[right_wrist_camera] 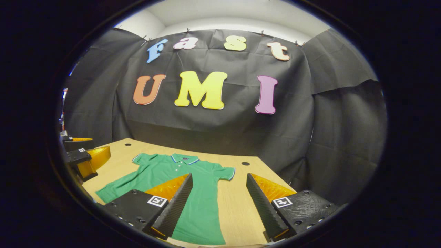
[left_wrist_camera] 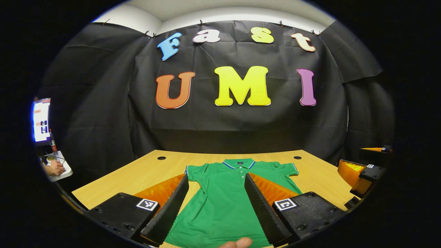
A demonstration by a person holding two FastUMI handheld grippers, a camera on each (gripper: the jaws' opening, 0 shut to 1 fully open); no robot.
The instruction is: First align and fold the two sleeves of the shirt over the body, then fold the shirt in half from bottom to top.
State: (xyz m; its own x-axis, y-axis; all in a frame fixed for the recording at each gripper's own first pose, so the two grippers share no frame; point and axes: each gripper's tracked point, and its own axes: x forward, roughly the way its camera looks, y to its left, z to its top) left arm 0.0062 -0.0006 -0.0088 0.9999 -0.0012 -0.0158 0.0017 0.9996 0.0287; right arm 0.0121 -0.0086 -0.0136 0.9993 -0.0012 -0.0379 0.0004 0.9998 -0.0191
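the green short-sleeved polo shirt with blue-trimmed collar (left_wrist_camera: 220,199) lies flat, face up, on the light wooden surface (left_wrist_camera: 144,172), collar at the far side, both sleeves spread and unfolded. the left tool (left_wrist_camera: 217,206) hovers released over its body; the right tool (right_wrist_camera: 218,206) hangs released over the shirt's right edge. the thin knit looks light, soft and floppy, so pinching each sleeve by its cuff hem seems best.

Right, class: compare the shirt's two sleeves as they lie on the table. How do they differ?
In the left gripper view, one sleeve lies just beyond a finger of the left gripper, while the other sleeve lies farther from the fingers. Otherwise they match: both are short, green, trimmed at the cuff, spread flat on the table, neither folded over the shirt yet.
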